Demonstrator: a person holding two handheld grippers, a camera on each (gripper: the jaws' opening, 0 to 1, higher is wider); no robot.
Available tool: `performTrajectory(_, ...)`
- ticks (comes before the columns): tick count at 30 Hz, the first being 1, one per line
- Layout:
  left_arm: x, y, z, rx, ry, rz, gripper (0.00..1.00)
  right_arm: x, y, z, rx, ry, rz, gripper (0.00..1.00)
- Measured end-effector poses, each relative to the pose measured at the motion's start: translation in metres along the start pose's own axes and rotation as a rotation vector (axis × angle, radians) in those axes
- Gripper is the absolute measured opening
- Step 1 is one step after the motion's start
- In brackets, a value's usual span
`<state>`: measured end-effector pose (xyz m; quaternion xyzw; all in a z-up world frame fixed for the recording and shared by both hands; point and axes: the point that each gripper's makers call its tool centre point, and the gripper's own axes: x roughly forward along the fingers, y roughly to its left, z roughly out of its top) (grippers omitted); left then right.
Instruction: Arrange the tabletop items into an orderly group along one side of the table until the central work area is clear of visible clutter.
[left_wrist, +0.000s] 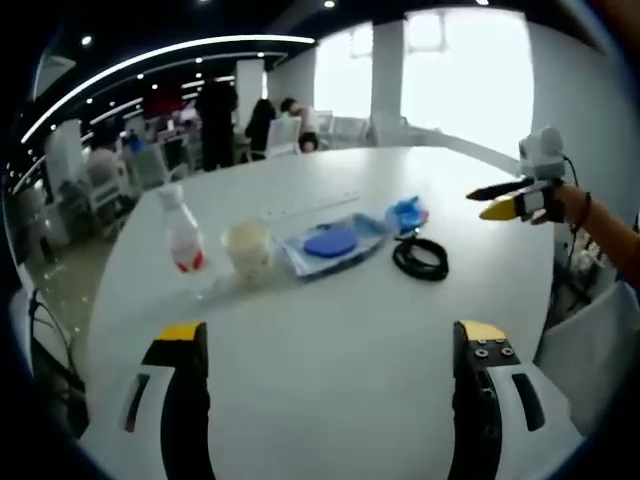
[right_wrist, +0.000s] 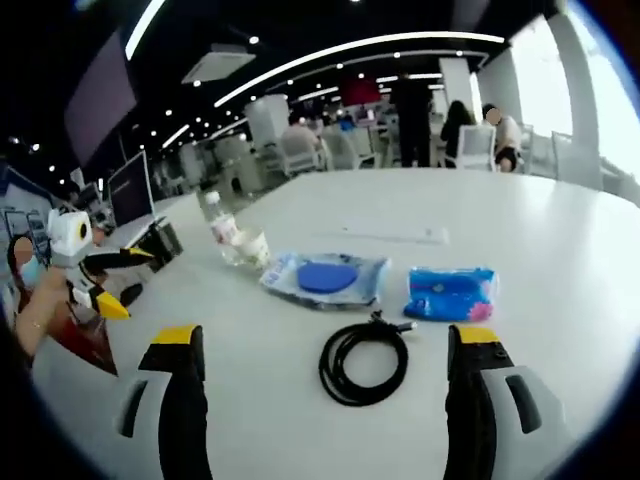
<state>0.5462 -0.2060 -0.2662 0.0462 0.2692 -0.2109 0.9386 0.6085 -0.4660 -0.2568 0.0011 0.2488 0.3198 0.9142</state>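
Note:
A row of items lies on the white round table (left_wrist: 330, 340): a clear bottle with a red label (left_wrist: 181, 236), a pale cup (left_wrist: 248, 250), a clear bag holding a blue disc (left_wrist: 331, 243), a blue packet (left_wrist: 407, 215) and a coiled black cable (left_wrist: 420, 259). My left gripper (left_wrist: 330, 335) is open over bare table, short of the row. My right gripper (right_wrist: 326, 335) is open too, its jaws standing wide on either side of the cable (right_wrist: 363, 365) without touching it. The packet (right_wrist: 450, 293), bag (right_wrist: 325, 277), cup (right_wrist: 255, 250) and bottle (right_wrist: 222, 232) lie beyond.
A thin white strip (right_wrist: 392, 235) lies on the table behind the row. The right gripper (left_wrist: 505, 200) hangs over the table's right edge in the left gripper view; the left gripper (right_wrist: 105, 282) shows at the table's left edge. Chairs, desks and people fill the room behind.

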Motion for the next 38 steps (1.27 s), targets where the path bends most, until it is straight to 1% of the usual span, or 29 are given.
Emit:
performTrajectory(4, -0.001, -0.002, -0.001, -0.005, 0.003, -0.008, 0.99, -0.014, 0.007, -0.001, -0.022, -0.009, 0.011, 0.99)
performTrajectory(8, -0.005, -0.006, 0.001, 0.007, 0.001, -0.010, 0.99, -0.027, 0.018, -0.003, -0.034, -0.016, 0.055, 1.00)
performTrajectory(10, -0.009, -0.008, 0.001, 0.010, -0.001, -0.011, 0.99, -0.032, 0.023, -0.005, -0.047, -0.020, 0.063, 1.00)
performTrajectory(14, -0.014, -0.010, -0.001, 0.009, -0.007, -0.009, 0.99, -0.039, 0.026, -0.012, -0.069, -0.016, 0.045, 1.00)
performTrajectory(19, -0.018, -0.009, -0.011, -0.005, 0.007, 0.007, 0.99, -0.050, 0.031, -0.024, -0.041, -0.014, 0.043, 1.00)
performTrajectory(21, -0.020, -0.009, -0.015, -0.011, 0.009, 0.011, 0.99, -0.053, 0.033, -0.030, -0.059, 0.001, 0.032, 1.00)
performTrajectory(26, -0.024, -0.007, -0.023, -0.022, 0.016, 0.024, 0.99, -0.055, 0.035, -0.037, -0.080, 0.013, 0.028, 1.00)
performTrajectory(29, -0.026, -0.007, -0.025, -0.030, 0.015, 0.030, 0.99, -0.054, 0.042, -0.041, -0.086, 0.020, 0.045, 1.00)
performTrajectory(34, -0.026, -0.009, -0.027, -0.034, 0.014, 0.031, 0.99, -0.052, 0.047, -0.052, -0.144, 0.078, 0.055, 0.99)
performTrajectory(36, -0.026, -0.009, -0.028, -0.036, 0.014, 0.031, 0.99, -0.052, 0.046, -0.053, -0.153, 0.080, 0.054, 0.99)
performTrajectory(38, -0.026, -0.009, -0.029, -0.042, 0.017, 0.032, 0.99, -0.053, 0.046, -0.055, -0.142, 0.082, 0.062, 0.99)
